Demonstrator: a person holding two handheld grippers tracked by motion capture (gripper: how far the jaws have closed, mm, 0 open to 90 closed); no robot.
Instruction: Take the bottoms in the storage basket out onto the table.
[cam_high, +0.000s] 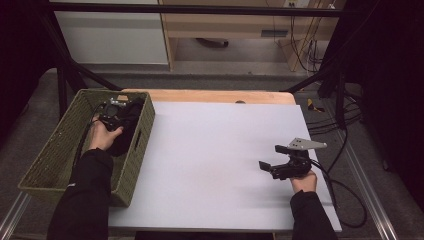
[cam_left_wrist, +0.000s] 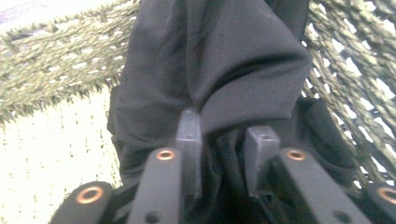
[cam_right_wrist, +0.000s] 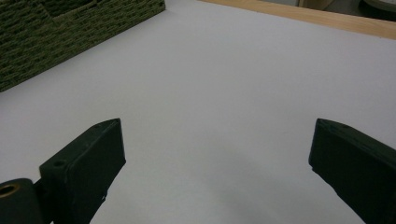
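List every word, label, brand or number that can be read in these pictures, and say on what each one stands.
None can be read. The woven basket, the black cloth, the white sheet and both tongs carry no visible text. A small plate on the far wooden cabinet is too blurred to read.

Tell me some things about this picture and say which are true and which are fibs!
1. The left gripper is inside the basket. True.
2. The left gripper pinches a black cloth. True: a fold sits between its jaws.
3. The right gripper holds a red ball. False: its jaws stand wide apart with nothing between them.
4. The basket is at the right side of the table. False: it is at the left, beside the white sheet.
5. The right gripper is over the white sheet. True.
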